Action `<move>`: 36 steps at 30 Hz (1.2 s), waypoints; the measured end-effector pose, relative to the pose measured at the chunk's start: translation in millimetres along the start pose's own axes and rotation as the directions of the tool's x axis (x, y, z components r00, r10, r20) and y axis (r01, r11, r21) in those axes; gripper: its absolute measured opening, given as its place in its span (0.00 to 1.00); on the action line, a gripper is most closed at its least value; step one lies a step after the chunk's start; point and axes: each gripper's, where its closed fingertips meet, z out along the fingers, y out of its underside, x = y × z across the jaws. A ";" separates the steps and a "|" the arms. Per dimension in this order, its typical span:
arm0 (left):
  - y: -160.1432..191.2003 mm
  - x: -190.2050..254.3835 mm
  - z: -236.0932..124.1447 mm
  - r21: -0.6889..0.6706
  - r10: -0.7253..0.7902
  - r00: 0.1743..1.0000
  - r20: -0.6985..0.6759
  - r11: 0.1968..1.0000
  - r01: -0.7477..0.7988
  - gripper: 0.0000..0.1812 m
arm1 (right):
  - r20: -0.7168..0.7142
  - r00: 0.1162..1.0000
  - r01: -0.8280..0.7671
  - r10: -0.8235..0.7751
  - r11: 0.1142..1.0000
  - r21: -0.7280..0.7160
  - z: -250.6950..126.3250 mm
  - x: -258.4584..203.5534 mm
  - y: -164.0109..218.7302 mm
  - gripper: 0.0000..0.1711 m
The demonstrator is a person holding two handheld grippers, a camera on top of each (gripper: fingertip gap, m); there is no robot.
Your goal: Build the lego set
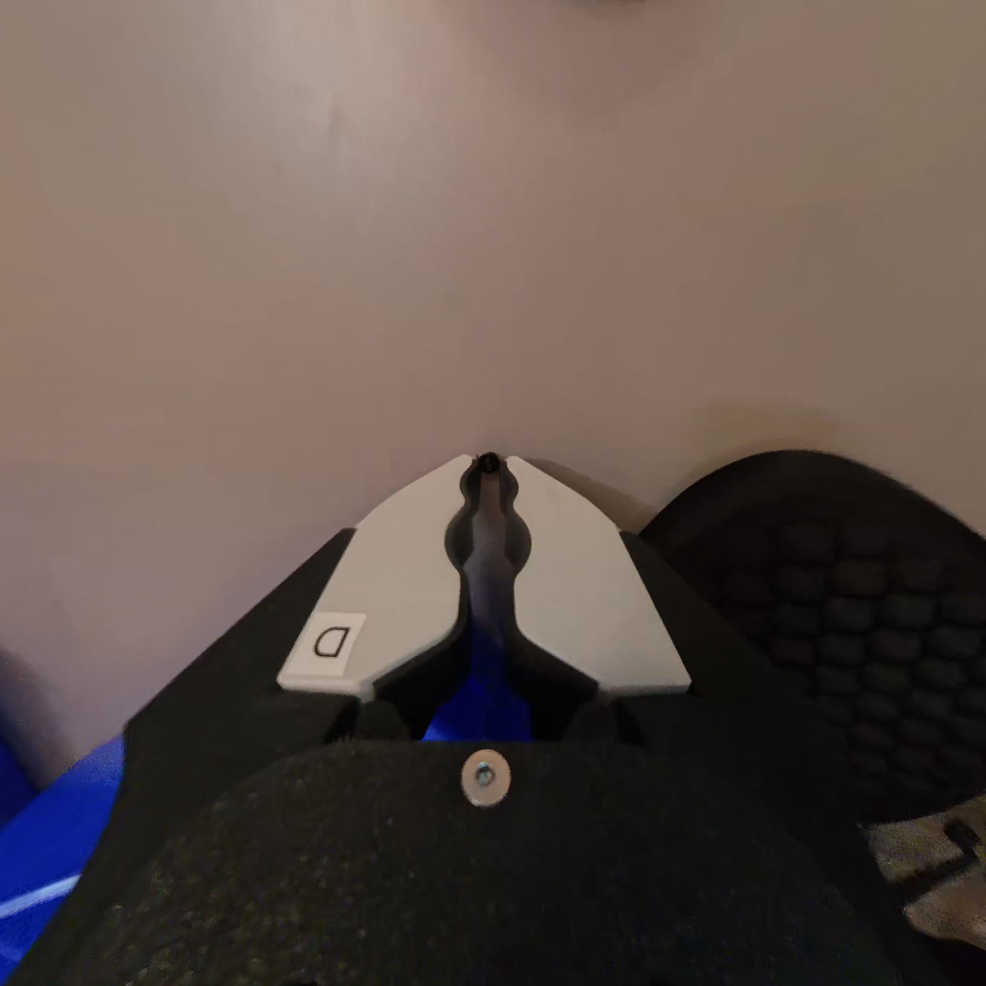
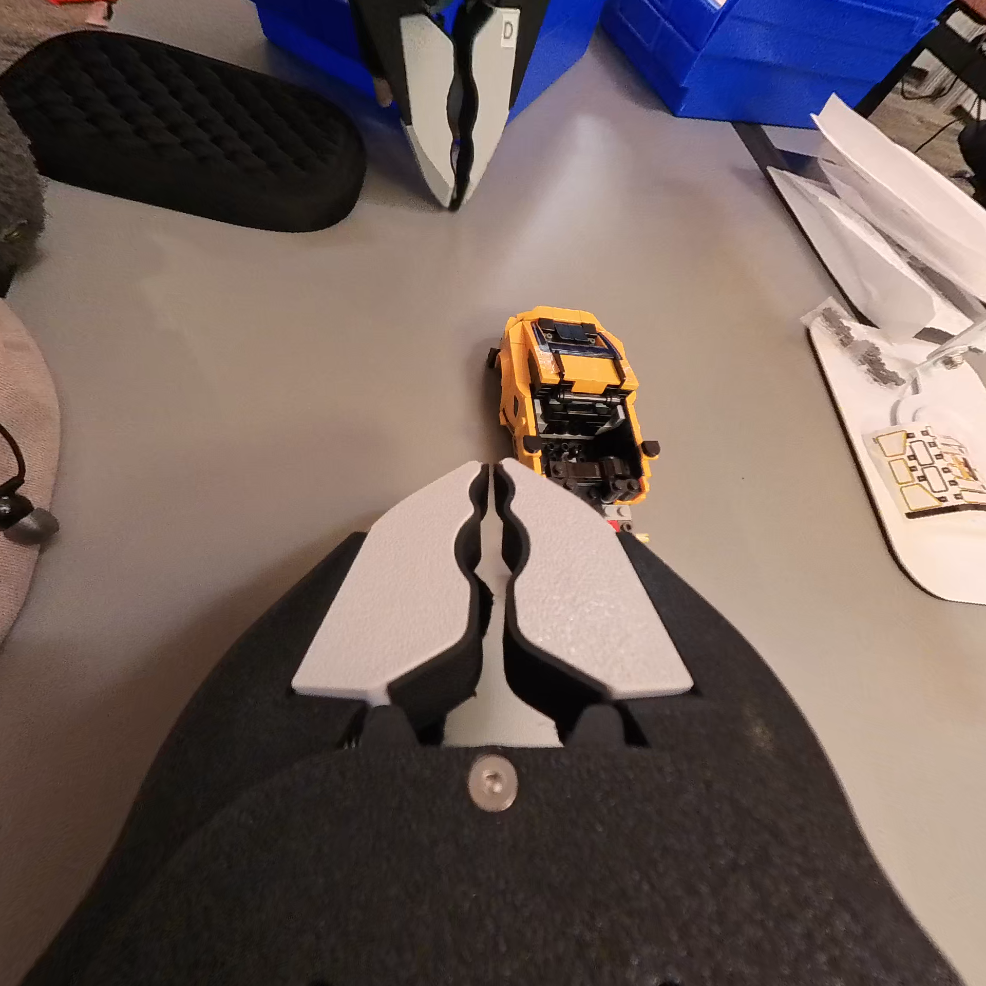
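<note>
1. Right wrist view: grey table (image 2: 277, 373), wide beneath.
2. Ahead-right of right gripper (image 2: 491, 469), clenched and empty: yellow lego car (image 2: 573, 405), roofless, likely awaiting parts.
3. Farther ahead: left gripper (image 2: 454, 205), pinching tiny black piece (image 1: 488, 462), probably for fitting.

Right gripper (image 2: 491, 469): fingers nearly closed, nothing between, over grey table (image 2: 267, 373) | yellow lego car (image 2: 573, 405): just right of fingertips, roof off, interior exposed | left gripper (image 2: 453, 200): far side, pointing down, fingers together | black textured pad (image 2: 181, 128): far left | blue bins (image 2: 773, 58): behind | sticker sheet (image 2: 928, 469): right edge
</note>
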 end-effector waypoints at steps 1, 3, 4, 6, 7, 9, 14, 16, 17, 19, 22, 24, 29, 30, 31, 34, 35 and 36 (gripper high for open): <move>-10.8 5.5 -3.0 0.063 0.008 1.000 -0.016 0.998 -0.007 0.03 | 0.000 1.000 -0.003 0.003 1.000 0.005 -0.6 0.2 -0.9 0.01; -44.7 23.1 -14.4 0.257 0.022 0.996 -0.082 0.966 0.000 0.03 | 0.002 1.000 -0.011 0.011 1.000 0.018 -2.1 0.6 -3.2 0.01; -63.2 34.1 -21.5 0.357 0.040 0.991 -0.126 0.934 0.008 0.03 | 0.002 1.000 -0.014 0.014 1.000 0.024 -3.0 0.9 -4.4 0.01; -96.8 54.9 -35.7 0.528 0.106 0.975 -0.197 0.849 0.014 0.03 | 0.003 1.000 -0.017 0.017 0.999 0.037 -5.7 1.2 -7.2 0.01; -112.6 66.1 -44.0 0.606 0.153 0.961 -0.231 0.795 0.019 0.03 | 0.005 1.000 -0.017 0.017 0.999 0.046 -7.6 0.7 -9.5 0.01; -141.0 83.8 -60.7 0.726 0.224 0.929 -0.293 0.685 0.063 0.03 | 0.014 1.000 -0.021 0.020 0.997 0.077 -12.7 -0.8 -15.8 0.01; -185.4 113.9 -90.6 0.840 0.376 0.825 -0.422 0.505 0.200 0.03 | 0.066 0.996 -0.063 0.052 0.982 0.176 -29.5 -5.6 -32.4 0.01; -193.6 118.3 -84.7 0.826 0.379 0.813 -0.442 0.524 0.205 0.03 | 0.072 0.996 -0.070 0.057 0.979 0.193 -35.0 -5.3 -34.1 0.01; -196.1 120.1 -75.8 0.812 0.370 0.822 -0.432 0.557 0.176 0.03 | 0.071 0.996 -0.066 0.053 0.980 0.186 -36.8 -4.6 -32.5 0.01; -197.6 123.1 -47.0 0.749 0.352 0.870 -0.346 0.662 0.029 0.03 | 0.059 0.997 -0.051 0.043 0.987 0.154 -39.5 -1.9 -25.7 0.01; -197.9 127.8 -6.2 0.587 0.411 0.900 -0.148 0.769 -0.255 0.03 | 0.065 0.997 -0.056 0.050 0.994 0.098 -42.2 0.5 -13.1 0.01; -201.4 132.7 8.4 0.505 0.456 0.886 -0.088 0.787 -0.355 0.03 | 0.064 0.997 -0.048 0.045 0.998 0.045 -42.4 1.0 -2.3 0.02; -207.6 138.5 14.9 0.458 0.507 0.860 -0.058 0.779 -0.429 0.04 | 0.098 0.994 -0.049 0.053 0.998 -0.045 -41.8 -5.2 19.2 0.02; -208.2 138.3 14.6 0.462 0.506 0.860 -0.058 0.778 -0.427 0.06 | 0.105 0.993 -0.048 0.054 0.997 -0.061 -41.1 -6.3 22.7 0.02; -208.3 139.2 14.1 0.470 0.505 0.860 -0.068 0.777 -0.419 0.08 | 0.114 0.992 -0.048 0.056 0.996 -0.075 -40.3 -7.4 25.6 0.02; -209.4 139.8 7.5 0.516 0.489 0.867 -0.091 0.768 -0.379 0.13 | 0.142 0.988 -0.050 0.064 0.994 -0.101 -37.0 -12.6 30.4 0.02; -209.1 139.8 2.8 0.535 0.485 0.868 -0.101 0.762 -0.364 0.13 | 0.152 0.986 -0.048 0.064 0.993 -0.111 -35.4 -14.9 32.3 0.02; -208.6 138.9 -1.8 0.553 0.478 0.872 -0.108 0.758 -0.347 0.13 | 0.162 0.985 -0.045 0.064 0.991 -0.123 -33.6 -17.3 34.4 0.02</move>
